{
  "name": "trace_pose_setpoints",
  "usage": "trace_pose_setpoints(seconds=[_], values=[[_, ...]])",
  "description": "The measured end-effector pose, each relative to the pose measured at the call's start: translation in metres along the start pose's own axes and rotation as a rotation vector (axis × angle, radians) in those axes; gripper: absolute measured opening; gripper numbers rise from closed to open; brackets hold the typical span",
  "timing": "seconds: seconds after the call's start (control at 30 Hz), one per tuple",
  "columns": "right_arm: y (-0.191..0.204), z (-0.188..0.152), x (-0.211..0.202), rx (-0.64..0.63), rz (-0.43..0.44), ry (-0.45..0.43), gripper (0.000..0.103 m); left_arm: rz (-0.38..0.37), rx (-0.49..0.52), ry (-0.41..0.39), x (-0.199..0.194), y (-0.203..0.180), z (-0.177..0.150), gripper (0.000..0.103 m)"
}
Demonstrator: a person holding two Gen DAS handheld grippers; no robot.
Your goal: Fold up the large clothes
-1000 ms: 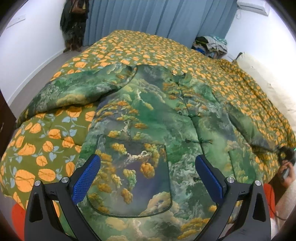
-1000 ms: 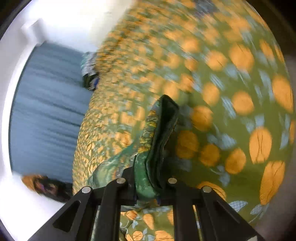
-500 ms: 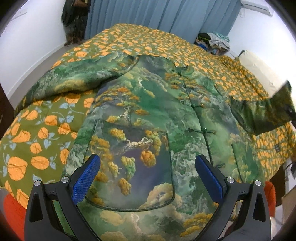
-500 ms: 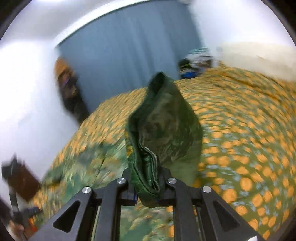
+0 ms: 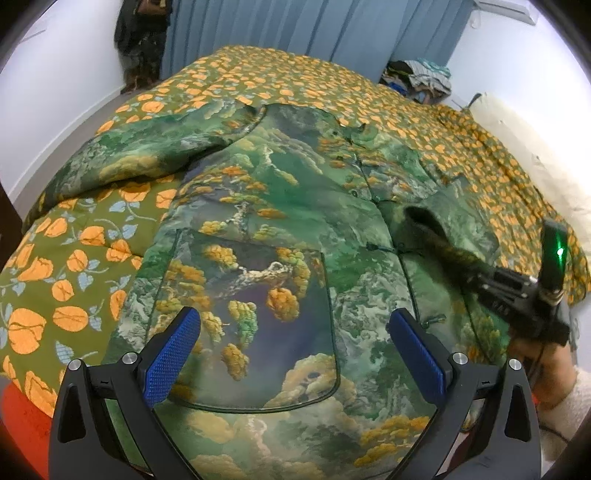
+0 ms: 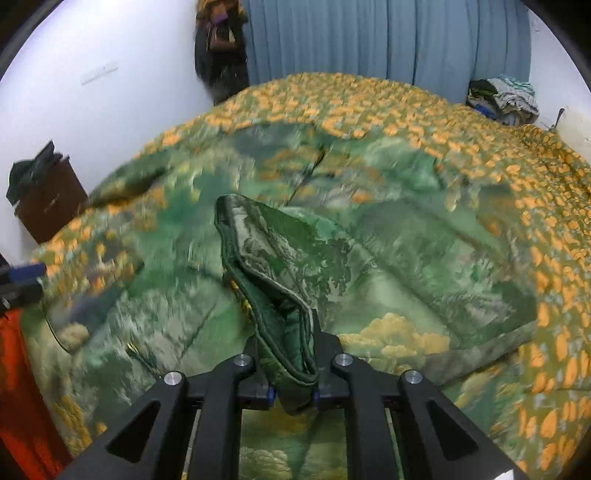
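A big green jacket (image 5: 266,229) with yellow trees and clouds on it lies flat on a bed. The bed has a green bedspread (image 5: 66,266) with orange leaves all over it. The jacket's front faces up, and a row of small knot buttons runs down its middle. One sleeve (image 5: 140,158) lies stretched out to the left side, on top of the bedspread.

The left gripper (image 5: 293,350) hangs over the lower part of the jacket. Its two blue pads (image 5: 171,354) are far apart and nothing is between them. It does not touch the jacket.

The right gripper (image 6: 290,384) has the cuff (image 6: 273,291) of the other sleeve between its pads. The pads are close together and press on the folded cloth, and they are just starting to let go. The cuff sticks up out of the gripper like a thick green fold. From the left camera, this gripper is at the right side, with a hand (image 5: 543,369) in a white sleeve under it, and the sleeve lies over the right half of the jacket's front.

Far behind the bed hang blue curtains (image 5: 314,26). A pile of clothes (image 5: 419,79) sits at the far corner of the bed. A dark brown cabinet (image 6: 48,203) stands by the white wall on the left
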State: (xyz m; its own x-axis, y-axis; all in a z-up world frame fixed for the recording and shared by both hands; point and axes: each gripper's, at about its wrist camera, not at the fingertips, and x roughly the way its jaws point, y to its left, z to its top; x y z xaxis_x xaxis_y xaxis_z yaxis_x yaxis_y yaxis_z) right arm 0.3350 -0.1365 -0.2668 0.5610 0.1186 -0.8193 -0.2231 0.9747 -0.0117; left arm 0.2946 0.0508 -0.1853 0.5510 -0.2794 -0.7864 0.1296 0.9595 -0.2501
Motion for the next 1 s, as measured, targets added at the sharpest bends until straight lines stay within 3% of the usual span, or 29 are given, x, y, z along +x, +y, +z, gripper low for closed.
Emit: trace_pose_setpoints(seconds=[0.07, 0.13, 0.17, 0.2, 0.33, 0.47, 0.57, 0.67, 0.77, 1.0], values=[[0.0, -0.002, 0.002, 0.014, 0.002, 0.004, 0.016, -0.01, 0.002, 0.014, 0.005, -0.004, 0.001, 0.102], [-0.002, -0.004, 0.002, 0.034, 0.041, 0.016, 0.039, -0.021, 0.002, 0.025, 0.009, -0.008, 0.003, 0.102], [-0.001, -0.005, 0.001, 0.046, 0.08, 0.018, 0.066, -0.034, 0.002, 0.035, 0.012, -0.013, 0.005, 0.102], [0.001, -0.008, -0.002, 0.057, 0.116, 0.01, 0.077, -0.041, 0.002, 0.039, 0.013, -0.015, 0.006, 0.102], [0.006, -0.017, -0.023, 0.056, 0.169, -0.019, 0.077, -0.124, 0.016, 0.066, 0.019, -0.035, 0.016, 0.102], [-0.007, -0.027, -0.065, 0.112, 0.188, -0.09, 0.077, -0.321, 0.042, 0.148, 0.04, -0.073, 0.027, 0.102], [-0.017, -0.036, -0.092, 0.136, 0.171, -0.144, 0.077, -0.406, 0.106, 0.185, 0.065, -0.107, 0.033, 0.101], [-0.023, -0.044, -0.106, 0.168, 0.169, -0.17, 0.077, -0.388, 0.11, 0.218, 0.094, -0.124, 0.035, 0.099], [-0.027, -0.052, -0.115, 0.205, 0.179, -0.193, 0.077, -0.38, 0.061, 0.273, 0.123, -0.128, 0.035, 0.088], [-0.028, -0.063, -0.114, 0.214, 0.181, -0.199, 0.077, -0.353, 0.04, 0.263, 0.131, -0.136, 0.033, 0.083]])
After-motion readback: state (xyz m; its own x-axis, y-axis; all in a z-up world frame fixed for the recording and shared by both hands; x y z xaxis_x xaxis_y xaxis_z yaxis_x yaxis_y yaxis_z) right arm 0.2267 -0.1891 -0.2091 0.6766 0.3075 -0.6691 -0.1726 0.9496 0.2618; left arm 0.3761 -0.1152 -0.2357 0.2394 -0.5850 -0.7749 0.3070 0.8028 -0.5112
